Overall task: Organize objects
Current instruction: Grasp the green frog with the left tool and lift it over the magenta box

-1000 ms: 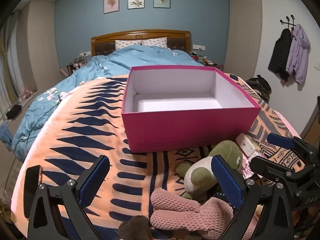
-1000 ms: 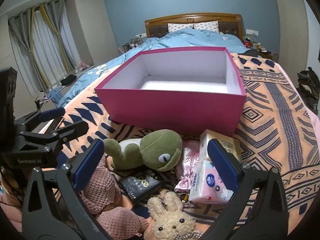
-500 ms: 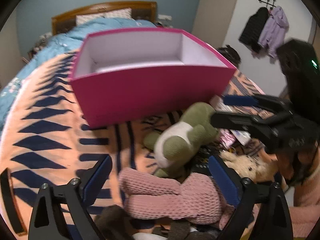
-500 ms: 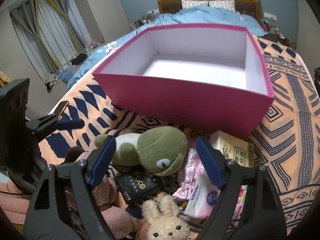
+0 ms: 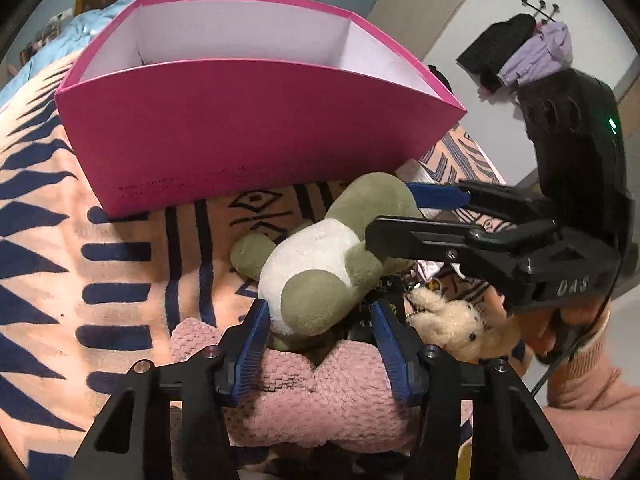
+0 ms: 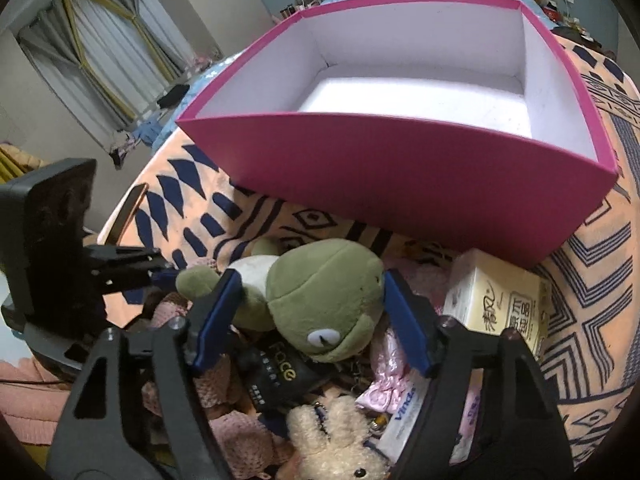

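A green and white plush frog [image 5: 320, 268] lies on the patterned blanket in front of an empty pink box [image 5: 240, 128]. My left gripper [image 5: 320, 340] stands around the frog's white belly end, jaws closing in, over a pink knitted plush [image 5: 320, 400]. My right gripper [image 6: 312, 312] straddles the frog's head [image 6: 320, 312], its blue pads touching both sides. The right gripper also shows in the left wrist view [image 5: 400, 216] at the frog's head. The left gripper shows in the right wrist view [image 6: 168, 276] at the left.
A cream plush bunny [image 6: 336, 440], a black "Face" pouch [image 6: 280, 380], a tissue pack [image 6: 404, 420] and a beige carton [image 6: 500, 308] lie around the frog. The pink box [image 6: 400, 176] stands just behind. Coats [image 5: 520, 52] hang on the far wall.
Both grippers moved forward and down onto the frog and narrowed their jaws around it. The box looms closer in both views.
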A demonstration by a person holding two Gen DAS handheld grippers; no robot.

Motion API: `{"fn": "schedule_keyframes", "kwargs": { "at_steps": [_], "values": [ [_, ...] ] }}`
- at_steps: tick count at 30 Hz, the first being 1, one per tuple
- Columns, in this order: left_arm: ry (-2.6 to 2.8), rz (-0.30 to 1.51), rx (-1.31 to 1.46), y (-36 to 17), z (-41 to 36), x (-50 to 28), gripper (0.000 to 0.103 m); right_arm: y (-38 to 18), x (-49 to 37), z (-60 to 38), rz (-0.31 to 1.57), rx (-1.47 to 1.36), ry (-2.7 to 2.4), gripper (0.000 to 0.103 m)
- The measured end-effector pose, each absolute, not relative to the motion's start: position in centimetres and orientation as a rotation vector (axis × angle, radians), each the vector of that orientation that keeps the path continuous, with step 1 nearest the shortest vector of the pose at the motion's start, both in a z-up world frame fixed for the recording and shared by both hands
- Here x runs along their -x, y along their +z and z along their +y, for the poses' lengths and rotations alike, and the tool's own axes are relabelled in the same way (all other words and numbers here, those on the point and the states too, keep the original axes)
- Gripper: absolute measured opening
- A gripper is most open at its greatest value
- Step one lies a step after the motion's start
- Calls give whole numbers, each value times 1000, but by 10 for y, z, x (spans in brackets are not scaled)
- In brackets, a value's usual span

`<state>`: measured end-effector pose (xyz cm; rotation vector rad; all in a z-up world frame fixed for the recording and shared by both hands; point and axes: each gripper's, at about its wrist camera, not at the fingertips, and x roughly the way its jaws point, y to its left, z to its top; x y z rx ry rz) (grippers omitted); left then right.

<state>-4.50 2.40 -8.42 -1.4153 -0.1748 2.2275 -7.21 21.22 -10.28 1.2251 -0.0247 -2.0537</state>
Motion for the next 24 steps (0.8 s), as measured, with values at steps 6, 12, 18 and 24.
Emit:
{"fn": "schedule_keyframes", "kwargs": {
  "at_steps": [6,12,18,24],
  "values": [
    [2262,-233,1413,-77,19,40,52,-84,56,213,-45,-1150,-2112,64],
    [2357,-228,1312,-42,10,29,52,-51,40,211,-47,-1040,-2155,64],
    [2472,-129,1168,11,0,41,61,-1,29,204,-52,-865,-2156,64],
    [2573,-42,1074,63,-17,63,61,40,45,190,-46,-724,-2176,65]
  ]
}}
